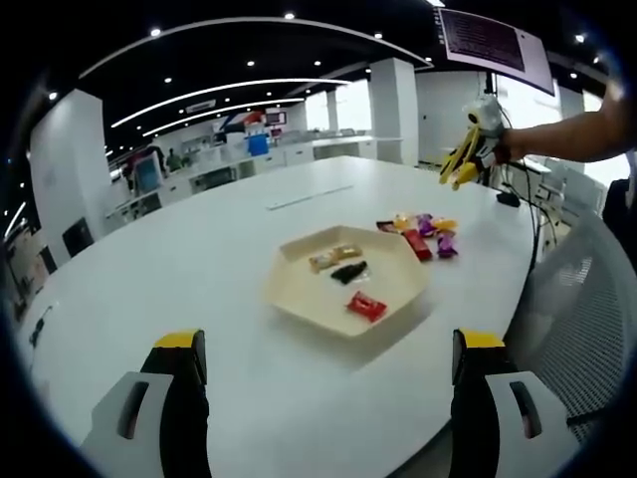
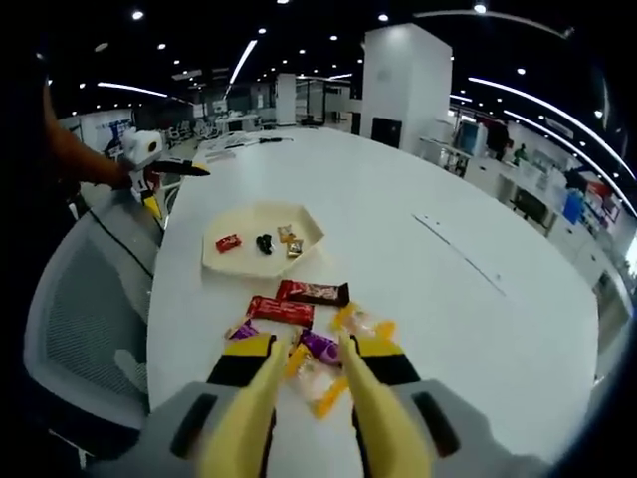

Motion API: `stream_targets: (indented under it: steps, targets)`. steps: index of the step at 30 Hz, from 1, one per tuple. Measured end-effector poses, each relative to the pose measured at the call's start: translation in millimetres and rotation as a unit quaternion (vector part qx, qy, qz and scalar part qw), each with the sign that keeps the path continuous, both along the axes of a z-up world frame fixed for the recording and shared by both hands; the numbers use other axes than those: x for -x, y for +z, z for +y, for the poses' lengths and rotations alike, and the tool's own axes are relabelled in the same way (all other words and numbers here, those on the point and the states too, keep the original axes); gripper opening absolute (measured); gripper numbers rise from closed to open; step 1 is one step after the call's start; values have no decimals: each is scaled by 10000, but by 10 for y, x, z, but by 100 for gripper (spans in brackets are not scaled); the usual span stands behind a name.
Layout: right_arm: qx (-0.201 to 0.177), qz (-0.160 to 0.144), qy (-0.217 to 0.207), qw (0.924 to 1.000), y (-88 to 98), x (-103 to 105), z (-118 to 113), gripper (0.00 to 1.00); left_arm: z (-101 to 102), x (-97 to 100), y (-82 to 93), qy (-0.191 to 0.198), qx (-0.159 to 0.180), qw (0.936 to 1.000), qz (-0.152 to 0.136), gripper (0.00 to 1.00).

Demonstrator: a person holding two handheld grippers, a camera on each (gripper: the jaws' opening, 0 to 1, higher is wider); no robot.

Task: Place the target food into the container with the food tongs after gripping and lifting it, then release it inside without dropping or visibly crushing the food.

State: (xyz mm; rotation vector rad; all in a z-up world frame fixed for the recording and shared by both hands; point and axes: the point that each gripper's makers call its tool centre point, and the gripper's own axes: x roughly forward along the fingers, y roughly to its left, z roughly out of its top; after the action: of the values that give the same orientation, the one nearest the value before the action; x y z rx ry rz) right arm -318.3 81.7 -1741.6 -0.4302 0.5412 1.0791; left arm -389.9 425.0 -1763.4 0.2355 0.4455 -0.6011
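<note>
The left claw [image 1: 323,373] hovers with jaws wide apart over the white desk [image 1: 179,269], facing the tray [image 1: 299,294] holding four snacks. The right claw [image 2: 308,351], fitted with yellow tongs [image 2: 373,418], hovers narrowly parted above the pile of wrapped snacks [image 2: 299,311], gripping nothing. Office room behind.
</note>
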Motion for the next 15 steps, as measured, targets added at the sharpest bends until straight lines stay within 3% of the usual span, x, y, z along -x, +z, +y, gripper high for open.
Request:
stream_targets:
  steps: [8,15]
  targets:
    - [38,73,186,9998,-122,-12,-33,29,14,4,-20,35,-76,10000,35,99]
    - [208,202,527,9982,-376,25,-55,29,14,15,-82,8,-211,9997,136,99]
